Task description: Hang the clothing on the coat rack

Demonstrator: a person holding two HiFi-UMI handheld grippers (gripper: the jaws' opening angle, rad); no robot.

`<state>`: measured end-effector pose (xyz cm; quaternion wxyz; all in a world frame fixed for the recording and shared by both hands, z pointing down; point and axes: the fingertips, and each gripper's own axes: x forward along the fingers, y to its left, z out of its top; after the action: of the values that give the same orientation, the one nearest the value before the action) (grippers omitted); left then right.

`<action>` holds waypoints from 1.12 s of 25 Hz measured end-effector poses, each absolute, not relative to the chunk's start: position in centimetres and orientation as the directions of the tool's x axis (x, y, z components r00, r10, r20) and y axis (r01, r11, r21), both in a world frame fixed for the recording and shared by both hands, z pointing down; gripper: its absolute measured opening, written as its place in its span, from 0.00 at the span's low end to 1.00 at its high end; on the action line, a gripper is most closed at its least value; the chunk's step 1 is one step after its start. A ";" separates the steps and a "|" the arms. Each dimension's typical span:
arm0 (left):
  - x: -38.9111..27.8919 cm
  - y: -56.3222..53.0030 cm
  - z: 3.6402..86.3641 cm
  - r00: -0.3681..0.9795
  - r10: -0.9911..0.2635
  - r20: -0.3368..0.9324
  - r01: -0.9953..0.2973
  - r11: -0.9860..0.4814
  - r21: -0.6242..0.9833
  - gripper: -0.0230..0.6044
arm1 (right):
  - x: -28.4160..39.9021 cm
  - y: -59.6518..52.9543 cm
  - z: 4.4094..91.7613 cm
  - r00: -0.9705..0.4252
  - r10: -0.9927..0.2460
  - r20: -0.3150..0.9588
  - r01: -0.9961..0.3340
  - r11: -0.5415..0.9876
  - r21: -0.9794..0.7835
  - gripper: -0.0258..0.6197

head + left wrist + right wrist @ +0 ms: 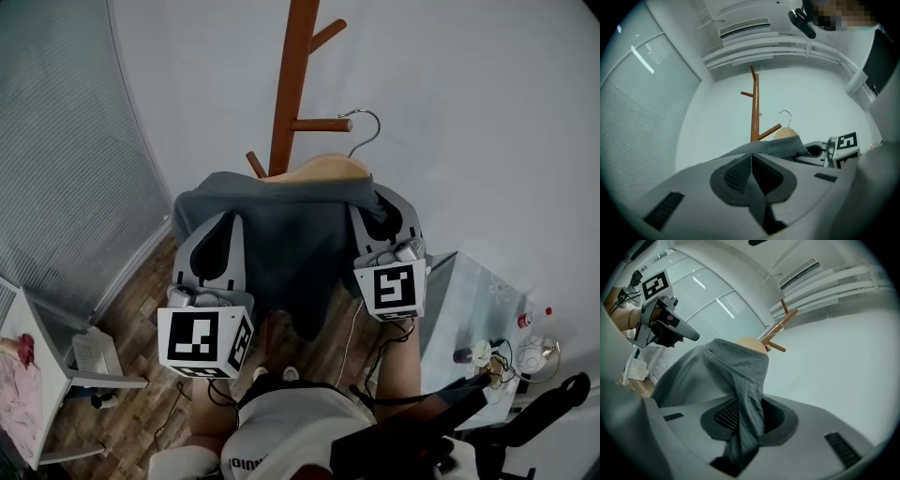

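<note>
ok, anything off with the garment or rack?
Nothing stands out. Grey garment sits on the wooden hanger, left gripper and right gripper each shut on a shoulder; hanger hook is beside the coat rack, not yet on a peg.

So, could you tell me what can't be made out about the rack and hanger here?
Coat rack, head view: base hidden behind the grey garment; top cut by the upper edge.
Wooden hanger, every view: arms covered by the garment.
Small items on the glass table, head view: too small to name.
</note>
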<state>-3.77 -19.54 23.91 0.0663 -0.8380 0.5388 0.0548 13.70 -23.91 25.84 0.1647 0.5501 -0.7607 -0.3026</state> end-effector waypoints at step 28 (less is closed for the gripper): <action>-4.3 -23.1 24.8 0.436 -0.892 -0.120 -0.900 -0.431 -0.066 0.07 | 13.2 -27.1 27.5 -0.372 -0.927 -0.046 -0.697 0.246 0.674 0.19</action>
<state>-4.25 -23.08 24.76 0.0601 -0.8453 0.5299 0.0334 13.24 -27.07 27.50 0.1850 0.5290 -0.7674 -0.3115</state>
